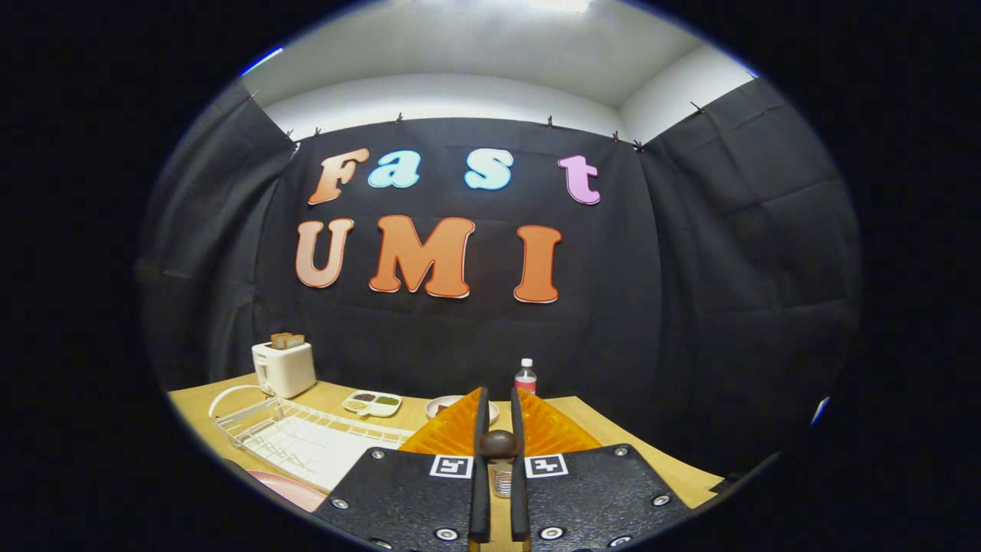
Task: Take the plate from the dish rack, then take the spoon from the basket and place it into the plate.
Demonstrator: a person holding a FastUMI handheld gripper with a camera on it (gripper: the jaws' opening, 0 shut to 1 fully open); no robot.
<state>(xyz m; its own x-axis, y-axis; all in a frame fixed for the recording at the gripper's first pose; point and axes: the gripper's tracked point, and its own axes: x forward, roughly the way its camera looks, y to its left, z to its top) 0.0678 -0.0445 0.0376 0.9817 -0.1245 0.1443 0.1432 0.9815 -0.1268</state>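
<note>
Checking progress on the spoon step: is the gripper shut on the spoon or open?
Shut on the spoon: the fingers stand close together, pressing its handle from both sides, its brown end between them.

**Colours on the table, quick rundown**

Table (368,402) is light wood-tone. White toaster (284,368), white wire dish rack (299,437), a pink plate (287,491) just by it. Spoon (499,445) has a dark brown end. Little white tray (372,403) has green and brown fillings. Clear bottle (526,377), red label, white cap.

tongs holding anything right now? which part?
Yes: the tongs are shut on the spoon, both fingers pressing its rounded dark handle end. The rest of the spoon is hidden.
</note>
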